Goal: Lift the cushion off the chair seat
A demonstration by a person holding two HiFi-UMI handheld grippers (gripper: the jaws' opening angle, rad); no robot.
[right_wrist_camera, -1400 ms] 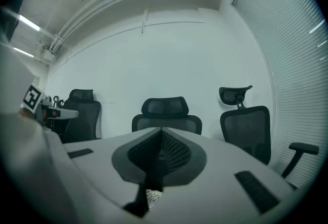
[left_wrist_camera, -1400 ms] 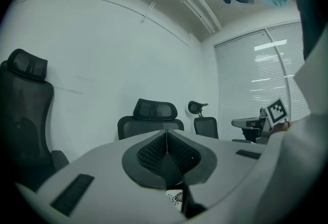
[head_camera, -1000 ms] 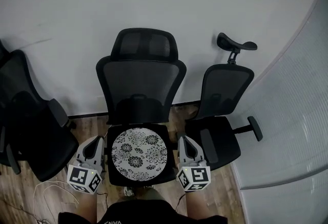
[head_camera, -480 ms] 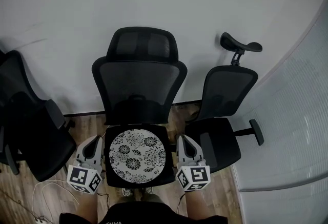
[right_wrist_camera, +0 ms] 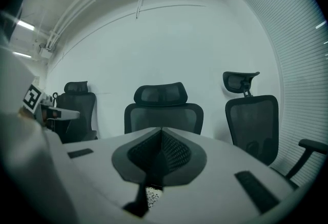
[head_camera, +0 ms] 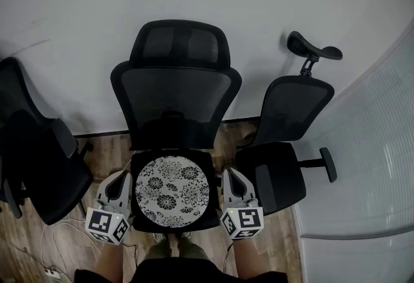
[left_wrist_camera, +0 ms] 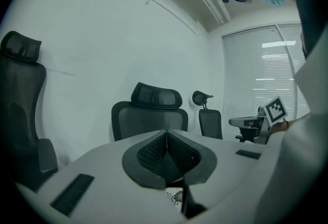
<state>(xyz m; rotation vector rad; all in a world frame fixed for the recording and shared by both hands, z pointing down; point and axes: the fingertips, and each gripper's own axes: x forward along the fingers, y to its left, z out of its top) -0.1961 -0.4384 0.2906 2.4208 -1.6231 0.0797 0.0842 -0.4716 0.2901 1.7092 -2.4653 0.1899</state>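
Cushion (head_camera: 172,192): round, floral, lying flat on the chair (head_camera: 174,97) seat.
Left gripper (head_camera: 121,179): just beside the seat's left edge; fingers (left_wrist_camera: 151,154) together, empty.
Right gripper (head_camera: 230,178): just beside the right edge; fingers (right_wrist_camera: 174,152) together, empty.

Pale grey left gripper (head_camera: 121,178), right gripper (head_camera: 230,177), black-and-white marker cubes (head_camera: 107,226), dark shirt (head_camera: 171,270)

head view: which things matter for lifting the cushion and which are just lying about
Job: cushion; middle chair under it; left gripper and right gripper, both shut, either side of the seat.
Lying about: left chair; right chair.
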